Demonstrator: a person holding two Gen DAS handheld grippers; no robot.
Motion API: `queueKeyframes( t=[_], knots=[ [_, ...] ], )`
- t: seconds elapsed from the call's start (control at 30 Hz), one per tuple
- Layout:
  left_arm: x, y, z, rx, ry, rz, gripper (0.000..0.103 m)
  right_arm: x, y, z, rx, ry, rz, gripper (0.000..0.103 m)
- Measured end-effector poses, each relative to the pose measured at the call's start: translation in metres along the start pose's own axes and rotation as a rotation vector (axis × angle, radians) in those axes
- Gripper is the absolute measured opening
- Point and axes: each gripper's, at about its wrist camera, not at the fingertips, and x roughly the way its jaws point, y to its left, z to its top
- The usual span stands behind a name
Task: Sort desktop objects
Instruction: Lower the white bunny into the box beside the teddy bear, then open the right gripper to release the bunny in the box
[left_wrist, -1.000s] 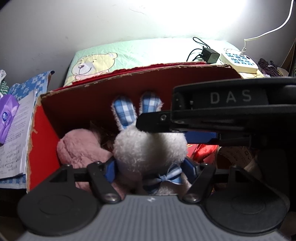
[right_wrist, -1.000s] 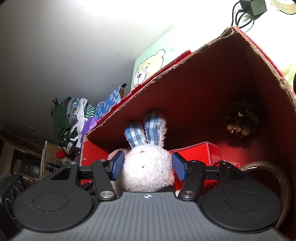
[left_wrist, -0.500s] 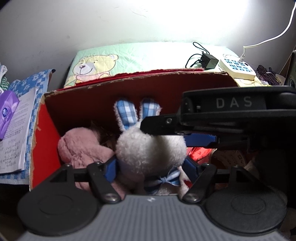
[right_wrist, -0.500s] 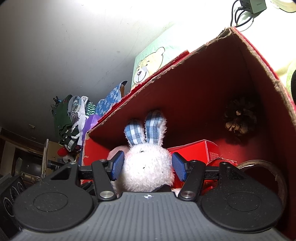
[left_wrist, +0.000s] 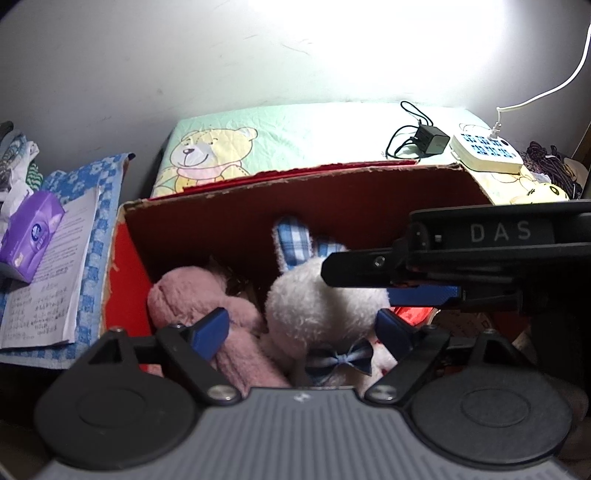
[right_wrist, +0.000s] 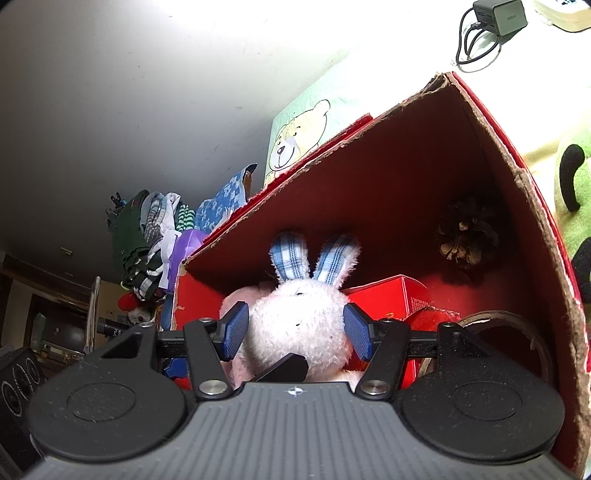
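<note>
A white plush bunny (left_wrist: 321, 306) with blue checked ears and a blue bow sits inside an open red cardboard box (left_wrist: 258, 221), next to a pink plush toy (left_wrist: 192, 295). My left gripper (left_wrist: 301, 332) is open in front of the bunny's body; its left pad lies over the pink plush, apart from the bunny. From the right, a finger (left_wrist: 369, 271) of the right gripper reaches across the bunny's head. In the right wrist view my right gripper (right_wrist: 295, 332) is shut on the bunny (right_wrist: 299, 325), both blue pads pressed against its head inside the box (right_wrist: 406, 166).
The box also holds a pine cone (right_wrist: 463, 236), a red carton (right_wrist: 391, 299) and a tape roll (right_wrist: 498, 321). Behind it a teddy-bear mat (left_wrist: 295, 147) carries a charger (left_wrist: 428, 138) and a power strip (left_wrist: 485, 151). Papers (left_wrist: 48, 277) and a purple pack (left_wrist: 31, 232) lie left.
My left gripper's pads have spread and let go of the bunny's body. The right gripper keeps its hold on the head, and the bunny's ears have splayed apart a little.
</note>
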Motion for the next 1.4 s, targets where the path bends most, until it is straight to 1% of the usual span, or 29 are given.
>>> queueKeyframes(
  t=[0.23, 0.37, 0.57, 0.8, 1.13, 1.4],
  knots=[
    [-0.002, 0.001, 0.000, 0.008, 0.003, 0.041, 0.089, -0.002, 0.001, -0.002, 0.009, -0.006, -0.003, 0.061],
    [-0.002, 0.002, -0.001, -0.010, 0.012, 0.043, 0.089, -0.006, 0.001, -0.002, 0.014, -0.016, 0.005, 0.061],
    [-0.004, 0.001, -0.004, -0.017, 0.015, 0.062, 0.091, -0.011, 0.004, -0.007, -0.013, -0.026, -0.001, 0.061],
    [-0.006, 0.002, -0.007, -0.031, 0.024, 0.082, 0.092, -0.015, 0.005, -0.015, -0.041, -0.035, -0.030, 0.061],
    [-0.018, 0.000, -0.014, -0.033, 0.014, 0.110, 0.093, -0.026, 0.011, -0.028, -0.099, -0.064, -0.063, 0.061],
    [-0.030, -0.002, -0.021, -0.043, 0.006, 0.123, 0.096, -0.038, 0.011, -0.038, -0.109, -0.087, -0.074, 0.061]
  ],
)
